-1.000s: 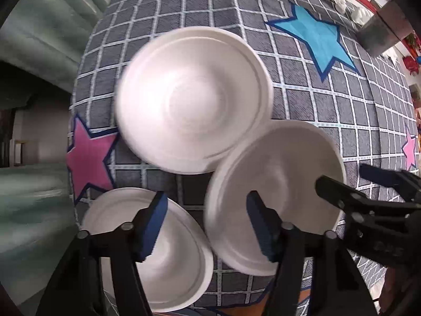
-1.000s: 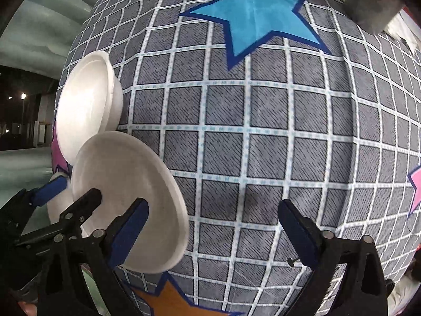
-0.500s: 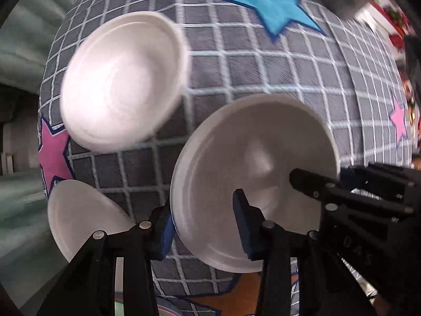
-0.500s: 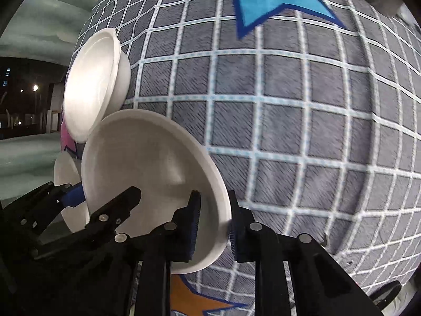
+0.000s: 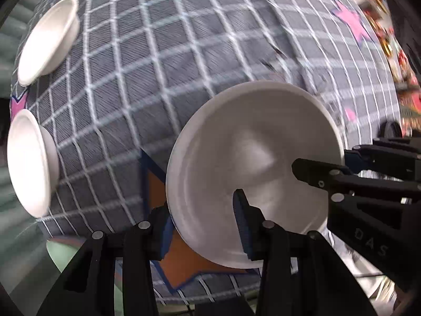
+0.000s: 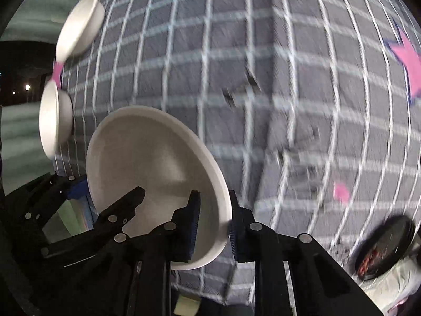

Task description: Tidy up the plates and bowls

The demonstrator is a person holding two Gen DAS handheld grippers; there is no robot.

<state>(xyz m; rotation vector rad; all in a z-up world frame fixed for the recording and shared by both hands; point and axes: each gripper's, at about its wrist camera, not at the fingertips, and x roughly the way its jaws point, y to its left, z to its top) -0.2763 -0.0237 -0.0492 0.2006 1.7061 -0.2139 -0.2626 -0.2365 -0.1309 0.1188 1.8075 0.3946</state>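
The plate [image 5: 252, 163] is riding tilted above the checked cloth [image 5: 163, 60], its rim pinched on opposite sides: the left gripper [image 5: 204, 226] is clamping the near-left edge, the right gripper [image 6: 211, 226] the right edge. Two bowls [image 5: 50, 36] are sitting well left of the plate, closer to the left gripper.

Tabletop [image 5: 184, 52], as we see it: grey checked cloth [image 6: 289, 52] with stars; two white bowls [image 5: 48, 36] [image 5: 29, 162] on its left edge.
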